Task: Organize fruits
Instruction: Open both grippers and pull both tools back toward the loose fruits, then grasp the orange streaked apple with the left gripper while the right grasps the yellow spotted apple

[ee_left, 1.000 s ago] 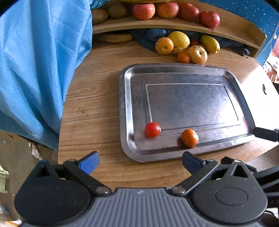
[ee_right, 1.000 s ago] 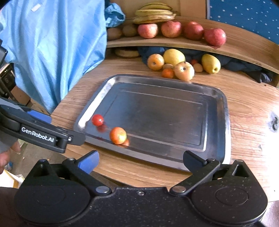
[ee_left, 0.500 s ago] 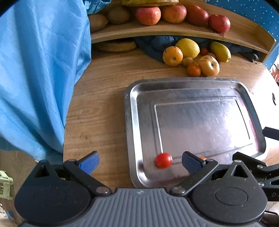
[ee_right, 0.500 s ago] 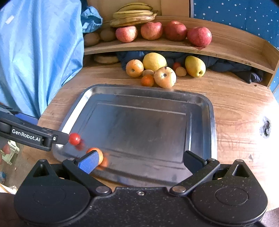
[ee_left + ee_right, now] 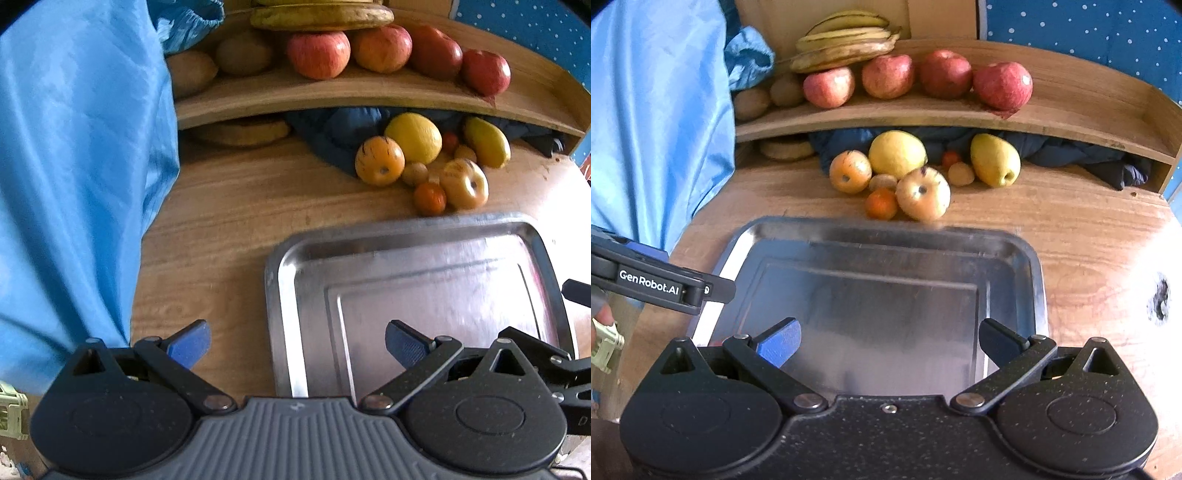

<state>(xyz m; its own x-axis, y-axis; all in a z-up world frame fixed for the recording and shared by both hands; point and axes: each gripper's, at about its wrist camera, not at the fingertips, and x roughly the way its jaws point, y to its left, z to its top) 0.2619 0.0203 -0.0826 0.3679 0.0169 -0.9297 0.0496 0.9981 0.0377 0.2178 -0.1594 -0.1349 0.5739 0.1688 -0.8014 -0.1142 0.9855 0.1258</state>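
Setting: a wooden table [image 5: 1052,229] backed by a shelf [image 5: 923,118] of apples [image 5: 888,75] and bananas [image 5: 846,42], with blue cloth [image 5: 74,166] at the left.
Tray: a steel tray [image 5: 1032,266] lies in the middle of the table, its visible floor bare in both views.
Loose fruit: a pile [image 5: 424,158] sits under the shelf, just beyond the tray's far rim; a small orange [image 5: 881,204] is nearest that rim.
Change: a second ago a small red fruit and an orange one lay at the tray's near edge; both views have since moved forward, so those two now fall below the frames.
Meaning: probably the next pick comes from the pile.
Left gripper [image 5: 295,343]: jaws wide, holding nothing, over the tray's left rim.
Right gripper [image 5: 888,341]: jaws wide, holding nothing, over the tray floor.
Right view only: the bananas whole, the left gripper's branded finger [image 5: 661,284] at the tray's left edge.
Left view only: the right gripper's black linkage at the right border.
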